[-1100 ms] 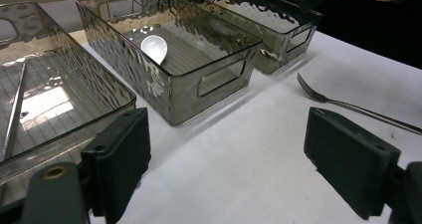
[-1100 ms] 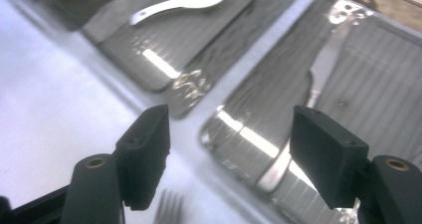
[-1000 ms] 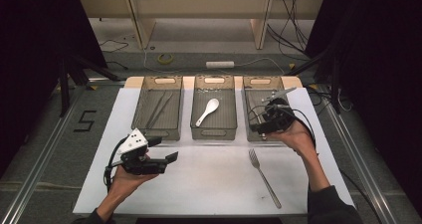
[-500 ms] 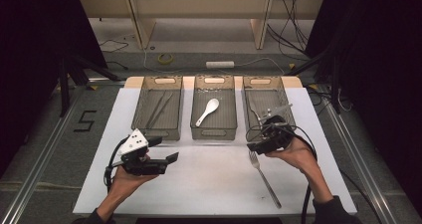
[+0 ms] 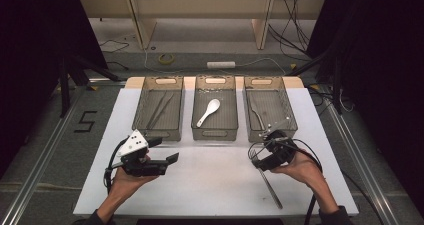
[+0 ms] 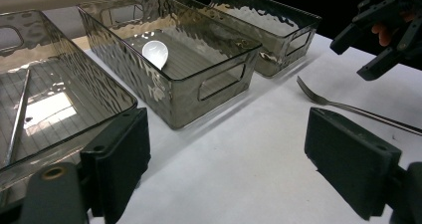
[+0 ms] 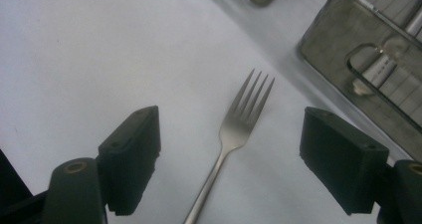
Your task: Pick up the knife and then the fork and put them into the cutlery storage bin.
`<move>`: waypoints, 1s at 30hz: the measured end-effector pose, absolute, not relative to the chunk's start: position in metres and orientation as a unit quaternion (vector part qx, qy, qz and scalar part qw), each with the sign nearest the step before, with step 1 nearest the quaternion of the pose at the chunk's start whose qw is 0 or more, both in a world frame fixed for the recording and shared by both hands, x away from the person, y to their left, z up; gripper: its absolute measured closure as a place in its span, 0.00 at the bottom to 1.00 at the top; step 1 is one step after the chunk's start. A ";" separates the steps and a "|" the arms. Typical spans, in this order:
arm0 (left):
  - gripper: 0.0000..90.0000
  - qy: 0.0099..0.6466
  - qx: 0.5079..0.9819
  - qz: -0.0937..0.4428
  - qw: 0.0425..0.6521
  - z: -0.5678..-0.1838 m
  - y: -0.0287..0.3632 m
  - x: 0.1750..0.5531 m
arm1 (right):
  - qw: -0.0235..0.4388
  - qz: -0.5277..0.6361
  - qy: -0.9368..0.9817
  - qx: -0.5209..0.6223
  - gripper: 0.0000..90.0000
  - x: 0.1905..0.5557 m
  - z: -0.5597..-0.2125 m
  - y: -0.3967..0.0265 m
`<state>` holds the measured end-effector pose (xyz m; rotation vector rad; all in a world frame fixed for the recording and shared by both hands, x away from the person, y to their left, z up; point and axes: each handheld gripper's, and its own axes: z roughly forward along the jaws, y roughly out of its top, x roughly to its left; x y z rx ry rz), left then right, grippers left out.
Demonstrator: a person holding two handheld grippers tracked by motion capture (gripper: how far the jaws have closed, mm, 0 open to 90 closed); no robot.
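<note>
Fork (image 7: 238, 129): silver, four tines, flat on white table | right gripper (image 7: 234, 154) jaws spread, just opened | left gripper (image 6: 249, 149) jaws spread

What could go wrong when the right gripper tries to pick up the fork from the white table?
The fork lies flat on the white table, so the open right gripper may slide over the thin handle and fail to lift it. The fork's tines point toward the right bin, which stands close; a push might knock the fork against its wall. The left gripper waits apart, so a collision seems unlikely.
</note>
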<state>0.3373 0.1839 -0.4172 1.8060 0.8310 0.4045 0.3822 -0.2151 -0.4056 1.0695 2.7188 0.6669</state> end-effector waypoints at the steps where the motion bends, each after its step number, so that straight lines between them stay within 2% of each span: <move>1: 0.19 0.348 0.756 0.169 0.528 -0.417 0.184 0.337 | 0.071 0.220 0.905 0.356 0.28 0.381 -0.407 -0.215; 24: 0.19 0.348 0.755 0.170 0.528 -0.417 0.184 0.337 | 0.056 0.171 0.916 0.357 0.40 0.363 -0.426 -0.223; 30: 0.19 0.349 0.755 0.170 0.528 -0.418 0.184 0.337 | 0.052 0.157 0.920 0.355 0.45 0.361 -0.431 -0.223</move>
